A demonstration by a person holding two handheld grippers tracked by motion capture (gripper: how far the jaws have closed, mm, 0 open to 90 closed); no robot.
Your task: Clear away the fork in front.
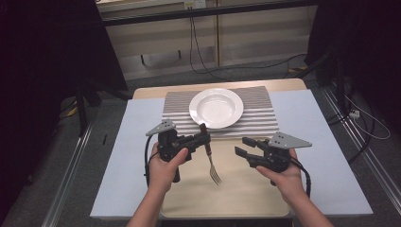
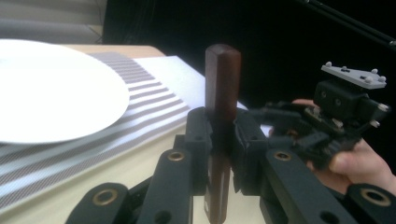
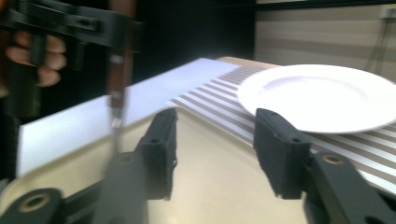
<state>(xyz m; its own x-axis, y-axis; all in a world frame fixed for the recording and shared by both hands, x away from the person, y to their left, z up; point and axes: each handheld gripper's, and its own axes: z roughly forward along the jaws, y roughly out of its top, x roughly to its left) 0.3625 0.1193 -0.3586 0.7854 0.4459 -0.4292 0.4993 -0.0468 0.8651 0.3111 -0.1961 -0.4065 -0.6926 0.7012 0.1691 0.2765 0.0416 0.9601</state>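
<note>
A fork (image 1: 212, 166) with a dark wooden handle (image 2: 222, 84) hangs upright, tines down, over the beige board (image 1: 236, 194). My left gripper (image 1: 204, 138) is shut on the handle, which stands between its jaws (image 2: 222, 140). In the right gripper view the fork (image 3: 116, 93) is at the upper left, gripped by the left gripper (image 3: 93, 25). My right gripper (image 1: 242, 145) is a little to the fork's right, open, with nothing between its fingers (image 3: 215, 154). A white plate (image 1: 216, 108) rests on a striped mat (image 1: 257, 122) beyond both grippers.
A white sheet (image 1: 127, 156) covers the table under the board and mat. Cables run across the floor behind the table. Dark stands flank the table on both sides.
</note>
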